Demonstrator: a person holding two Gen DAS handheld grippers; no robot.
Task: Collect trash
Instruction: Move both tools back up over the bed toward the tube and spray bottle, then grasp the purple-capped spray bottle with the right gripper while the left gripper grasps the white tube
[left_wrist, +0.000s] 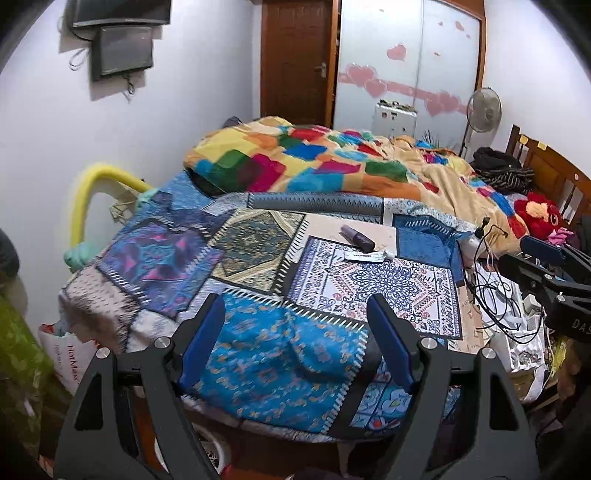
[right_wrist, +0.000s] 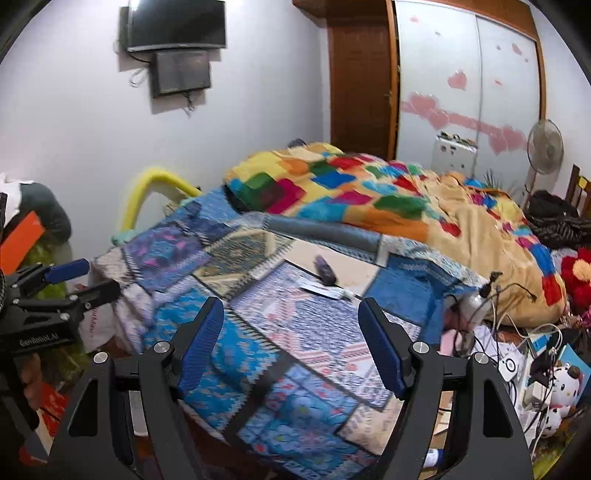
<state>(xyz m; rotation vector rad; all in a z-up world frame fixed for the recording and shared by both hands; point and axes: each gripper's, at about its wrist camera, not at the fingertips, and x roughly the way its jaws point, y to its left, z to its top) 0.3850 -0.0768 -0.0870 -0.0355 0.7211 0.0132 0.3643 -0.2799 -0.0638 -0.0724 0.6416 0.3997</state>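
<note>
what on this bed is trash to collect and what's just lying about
Likely trash:
purple wrapper
white tube

Just lying about:
patchwork quilt
colourful blanket
red plush toy
tangled cables
standing fan

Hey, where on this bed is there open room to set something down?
Free: the patchwork quilt near the foot, from the left edge to the purple wrapper and white tube. Crowded: the far half under the colourful blanket, and the right side, tangled with cables and plush toys.
</note>
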